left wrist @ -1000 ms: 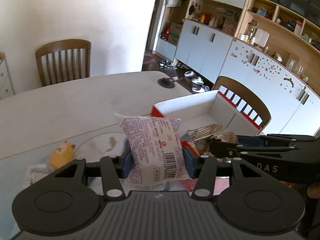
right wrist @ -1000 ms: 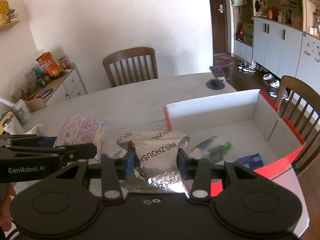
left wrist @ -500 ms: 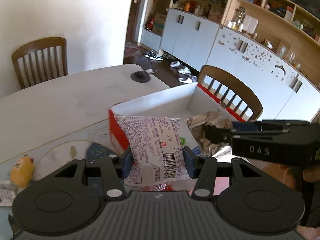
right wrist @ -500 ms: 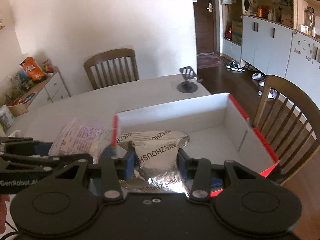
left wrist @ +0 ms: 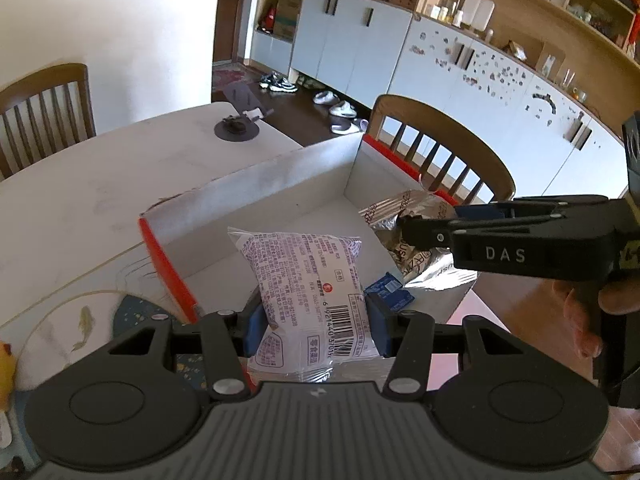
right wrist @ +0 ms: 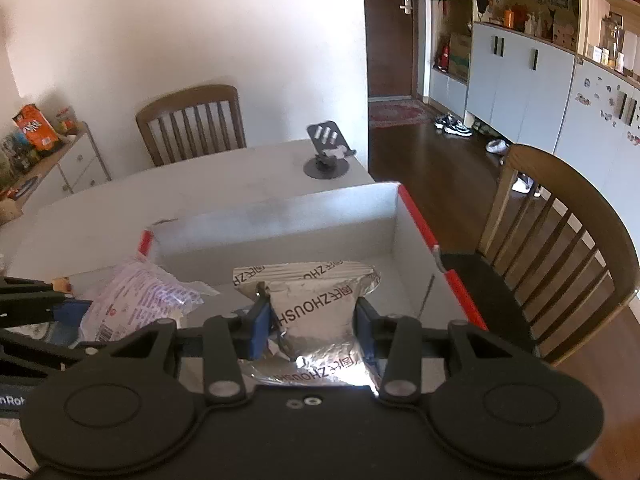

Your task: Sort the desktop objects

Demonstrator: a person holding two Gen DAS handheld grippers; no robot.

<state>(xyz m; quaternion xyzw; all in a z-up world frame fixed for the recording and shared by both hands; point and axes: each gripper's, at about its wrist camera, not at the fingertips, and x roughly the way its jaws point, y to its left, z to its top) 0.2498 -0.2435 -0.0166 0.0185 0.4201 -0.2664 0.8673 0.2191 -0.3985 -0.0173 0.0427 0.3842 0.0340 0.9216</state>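
Observation:
My left gripper [left wrist: 314, 322] is shut on a white snack packet with purple print and a barcode [left wrist: 308, 280], held above the open white box with red edges [left wrist: 280, 184]. My right gripper [right wrist: 314, 330] is shut on a silver foil bag [right wrist: 316, 304], also held over the box [right wrist: 304, 216]. The foil bag shows at the right in the left wrist view [left wrist: 416, 224], and the purple-print packet at the left in the right wrist view [right wrist: 136, 300]. A blue packet [left wrist: 390, 290] lies inside the box.
The box sits at the table's right end beside a wooden chair [left wrist: 440, 152]. A black phone stand [right wrist: 328, 156] stands on the far table corner. Another chair [right wrist: 192, 124] stands behind the table. A yellow toy [left wrist: 6, 368] lies at the left edge.
Both grippers have moved right with their packets, from beside the box to over its inside. Both stay shut on their packets.

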